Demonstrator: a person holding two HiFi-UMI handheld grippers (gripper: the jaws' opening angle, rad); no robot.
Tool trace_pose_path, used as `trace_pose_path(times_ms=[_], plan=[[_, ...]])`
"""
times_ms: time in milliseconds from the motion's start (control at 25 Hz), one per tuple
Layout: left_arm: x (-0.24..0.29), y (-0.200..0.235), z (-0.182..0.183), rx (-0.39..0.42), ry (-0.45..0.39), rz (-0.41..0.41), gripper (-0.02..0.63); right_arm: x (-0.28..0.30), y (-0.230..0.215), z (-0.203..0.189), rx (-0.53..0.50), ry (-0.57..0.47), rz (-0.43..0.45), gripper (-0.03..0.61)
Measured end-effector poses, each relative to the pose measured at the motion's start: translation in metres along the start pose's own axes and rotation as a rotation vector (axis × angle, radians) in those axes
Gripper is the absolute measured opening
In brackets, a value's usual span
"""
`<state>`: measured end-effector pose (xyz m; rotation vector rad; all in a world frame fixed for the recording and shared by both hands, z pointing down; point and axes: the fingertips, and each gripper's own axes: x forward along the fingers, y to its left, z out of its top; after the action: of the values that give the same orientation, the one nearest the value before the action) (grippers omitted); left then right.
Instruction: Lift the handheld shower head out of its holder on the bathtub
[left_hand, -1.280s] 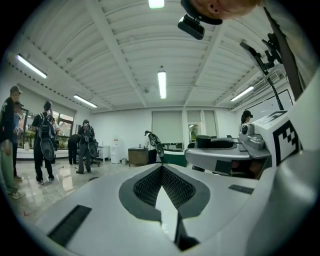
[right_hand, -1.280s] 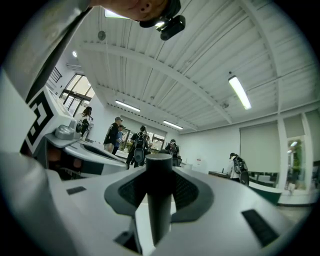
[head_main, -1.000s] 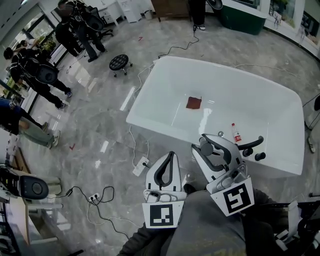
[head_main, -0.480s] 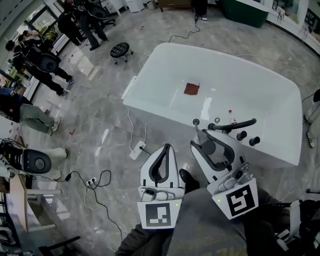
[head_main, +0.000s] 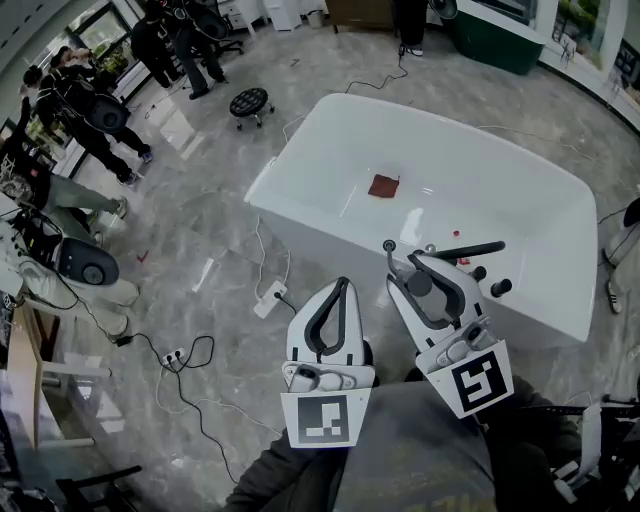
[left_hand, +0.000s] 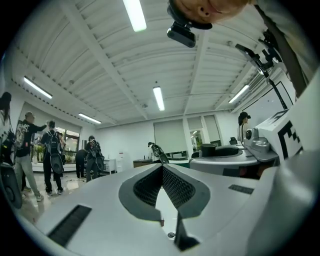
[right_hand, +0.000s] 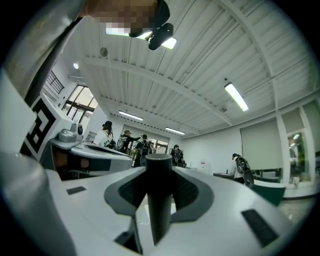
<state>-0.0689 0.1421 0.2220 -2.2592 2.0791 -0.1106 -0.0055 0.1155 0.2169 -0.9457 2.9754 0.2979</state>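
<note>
Seen from above, a grey marble floor (head_main: 190, 230) fills a large room. Several people (head_main: 85, 105) stand well away at the upper left.

A white bathtub (head_main: 320, 240) sits at the centre with a small reddish-brown cloth (head_main: 384, 185) lying flat inside it.

The person stands at the tub's near side and holds both grippers level, pointing toward it, probably to reach the fittings on the near rim.

The left gripper (head_main: 345, 284) is over the floor, short of the tub. Its jaws meet at the tips with nothing between them (left_hand: 162, 167), so it looks idle.

The right gripper (head_main: 410, 268) is just at the rim. Its jaws stand fairly wide and are closed around a dark cylinder (right_hand: 158, 200) that stands upright between the pads. I cannot tell what this cylinder is.

The handheld shower head (head_main: 468, 249) appears to be the slim black bar lying along the near rim. It is just beyond the right gripper's tips, with black knobs (head_main: 500, 288) beside it, and apparently not yet lifted.
</note>
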Motion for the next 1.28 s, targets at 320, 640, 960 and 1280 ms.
trace_pose_path(times_ms=[320, 640, 960, 1280], plan=[[0.000, 0.005, -0.001, -0.008, -0.011, -0.003, 0.003, 0.011, 0.003, -0.007, 0.030, 0.003, 0.013, 0.130], [0.025, 0.032, -0.033, -0.050, -0.006, 0.012, 0.003, 0.051, 0.002, -0.048, 0.016, 0.033, 0.037, 0.130], [0.038, 0.032, -0.009, -0.026, -0.016, -0.044, 0.003, 0.063, -0.006, -0.021, 0.035, 0.025, 0.034, 0.130], [0.033, 0.006, -0.024, -0.037, -0.023, -0.075, 0.004, 0.038, -0.012, -0.038, 0.013, 0.033, 0.005, 0.130]])
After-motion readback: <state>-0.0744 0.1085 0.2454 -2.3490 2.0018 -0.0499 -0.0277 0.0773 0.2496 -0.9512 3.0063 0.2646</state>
